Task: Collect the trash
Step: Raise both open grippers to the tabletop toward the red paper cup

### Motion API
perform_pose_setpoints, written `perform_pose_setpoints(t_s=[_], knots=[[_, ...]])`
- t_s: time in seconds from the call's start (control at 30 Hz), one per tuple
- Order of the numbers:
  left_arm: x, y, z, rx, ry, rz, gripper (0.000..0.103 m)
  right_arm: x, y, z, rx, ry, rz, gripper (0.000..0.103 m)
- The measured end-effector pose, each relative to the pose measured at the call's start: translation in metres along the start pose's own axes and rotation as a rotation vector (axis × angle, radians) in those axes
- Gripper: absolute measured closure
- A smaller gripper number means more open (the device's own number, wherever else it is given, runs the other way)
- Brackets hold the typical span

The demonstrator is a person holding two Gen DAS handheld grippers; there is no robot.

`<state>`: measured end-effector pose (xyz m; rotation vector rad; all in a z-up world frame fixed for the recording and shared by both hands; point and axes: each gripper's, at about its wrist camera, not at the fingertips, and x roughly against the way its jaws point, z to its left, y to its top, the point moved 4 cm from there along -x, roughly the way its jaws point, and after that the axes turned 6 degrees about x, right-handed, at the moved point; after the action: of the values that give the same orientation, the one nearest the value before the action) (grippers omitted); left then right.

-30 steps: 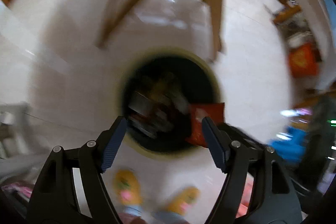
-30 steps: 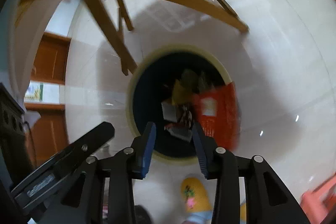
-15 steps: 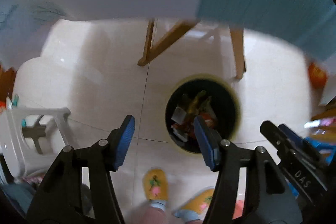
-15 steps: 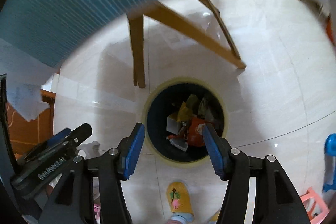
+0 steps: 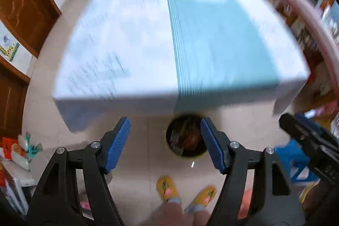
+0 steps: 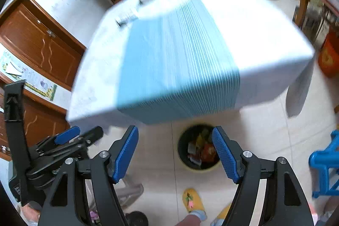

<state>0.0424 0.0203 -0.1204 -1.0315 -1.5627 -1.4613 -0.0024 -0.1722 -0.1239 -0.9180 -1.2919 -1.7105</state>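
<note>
Both jaws agape — bin (image 6: 198, 149) below (full).

Trash (image 6: 200, 150) in bin (image 6: 182, 159) before table (image 6: 254, 39)

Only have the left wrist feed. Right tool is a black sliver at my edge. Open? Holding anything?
Observer: The right tool is open, with nothing between its pads. Floor and the trash bin show through the gap.
Operator: The bin's smeared for me. What's in it?
Observer: It's sharper in the right wrist view: a red wrapper, a yellow scrap and white pieces.
Operator: Anything on the floor far right?
Observer: An orange-red container stands past the right corner of the table.
</note>
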Motion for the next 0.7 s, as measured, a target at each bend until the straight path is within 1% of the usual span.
perform_pose_setpoints(t_s=[0.03,0.13,0.2,0.27,0.37,0.4,0.5,0.57,0.63,0.7], knots=[[0.019,0.011,0.001,0.004,-0.002,-0.033,0.036,0.013,0.009,0.005,0.007,-0.001,-0.021,0.030],[0.061,0.040,0.006,-0.004,0.016,-0.086,0.036,0.054,0.036,0.024,0.027,-0.005,-0.085,0.029],[0.075,0.056,0.013,-0.004,0.030,-0.114,0.036,0.077,0.051,0.036,0.037,-0.009,-0.115,0.029],[0.101,0.069,0.021,-0.006,0.021,-0.153,0.036,0.098,0.062,0.048,0.050,-0.008,-0.149,0.029],[0.137,0.089,0.023,-0.021,0.018,-0.211,0.036,0.118,0.077,0.063,0.074,-0.006,-0.198,0.029],[0.145,0.095,0.024,-0.026,0.016,-0.223,0.036,0.115,0.078,0.066,0.080,-0.005,-0.211,0.029],[0.154,0.104,0.022,-0.037,0.002,-0.247,0.036,0.120,0.090,0.075,0.122,-0.004,-0.235,0.029],[0.154,0.115,0.018,-0.026,-0.020,-0.234,0.036,0.114,0.099,0.079,0.141,-0.009,-0.224,0.029],[0.150,0.127,0.015,-0.002,-0.044,-0.219,0.036,0.105,0.111,0.074,0.147,0.005,-0.221,0.029],[0.139,0.139,0.012,0.025,-0.039,-0.214,0.036,0.094,0.130,0.068,0.162,0.013,-0.226,0.029]])
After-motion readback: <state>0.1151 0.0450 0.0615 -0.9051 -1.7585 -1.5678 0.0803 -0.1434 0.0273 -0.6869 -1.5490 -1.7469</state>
